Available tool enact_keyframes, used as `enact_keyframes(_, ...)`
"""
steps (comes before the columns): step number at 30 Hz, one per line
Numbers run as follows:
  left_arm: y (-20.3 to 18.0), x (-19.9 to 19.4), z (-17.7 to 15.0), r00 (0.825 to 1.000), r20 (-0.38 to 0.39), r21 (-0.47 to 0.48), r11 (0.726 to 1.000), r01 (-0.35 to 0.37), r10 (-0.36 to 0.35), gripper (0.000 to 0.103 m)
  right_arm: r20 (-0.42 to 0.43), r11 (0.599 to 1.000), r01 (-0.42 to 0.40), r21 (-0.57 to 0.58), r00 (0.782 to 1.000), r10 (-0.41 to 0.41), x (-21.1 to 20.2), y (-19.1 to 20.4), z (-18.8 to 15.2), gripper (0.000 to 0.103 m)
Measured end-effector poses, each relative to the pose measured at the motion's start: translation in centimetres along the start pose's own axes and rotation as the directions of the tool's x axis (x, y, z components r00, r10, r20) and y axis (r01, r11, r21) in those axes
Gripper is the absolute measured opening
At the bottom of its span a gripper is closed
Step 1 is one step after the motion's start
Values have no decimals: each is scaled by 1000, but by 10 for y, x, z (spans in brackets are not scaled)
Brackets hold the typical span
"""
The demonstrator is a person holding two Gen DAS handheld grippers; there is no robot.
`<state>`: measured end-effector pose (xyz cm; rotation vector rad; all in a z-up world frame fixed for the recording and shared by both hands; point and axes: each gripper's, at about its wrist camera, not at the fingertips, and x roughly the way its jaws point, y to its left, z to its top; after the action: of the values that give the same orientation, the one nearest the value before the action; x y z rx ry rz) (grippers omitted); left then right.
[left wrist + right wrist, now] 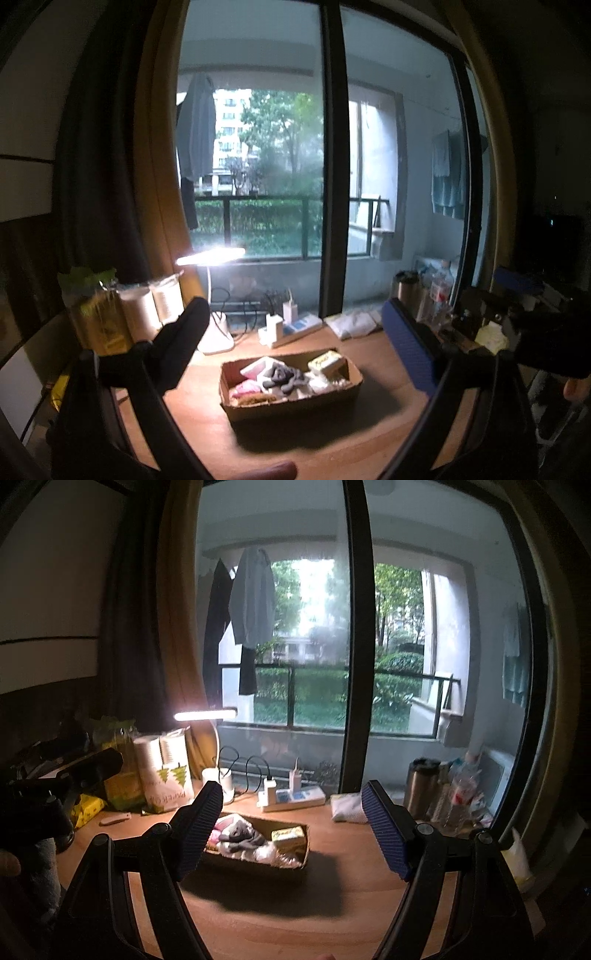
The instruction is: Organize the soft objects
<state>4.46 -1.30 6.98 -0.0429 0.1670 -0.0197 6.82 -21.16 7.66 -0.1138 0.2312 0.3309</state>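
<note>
A cardboard box (291, 400) sits in the middle of the wooden desk (369, 435), filled with soft items: a grey sock bundle (282, 377), pink and white cloths, and a yellow tissue pack (325, 361). The box also shows in the right wrist view (258, 866), with the grey bundle (240, 834) and yellow pack (288, 836) inside. My left gripper (295, 332) is open and empty, held above and before the box. My right gripper (291, 812) is open and empty, also above the box.
A lit desk lamp (205, 715), paper roll packs (166, 771), a power strip with chargers (291, 797), a white folded cloth (347, 806), a steel tumbler (421, 786) and bottles line the back by the window. The other gripper shows at right (517, 325).
</note>
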Motion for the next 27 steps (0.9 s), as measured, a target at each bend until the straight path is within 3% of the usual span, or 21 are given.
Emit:
enact_keyframes(10, 2, -10, 9, 999, 32, 1, 1000, -2, 2, 95, 36, 1000, 12, -11, 999, -12, -9, 3, 9, 81)
enact_keyframes(27, -2, -8, 5, 1000, 9, 1, 1000, 2, -2, 95, 22, 1000, 11, -9, 1000, -11, -7, 4, 8, 81)
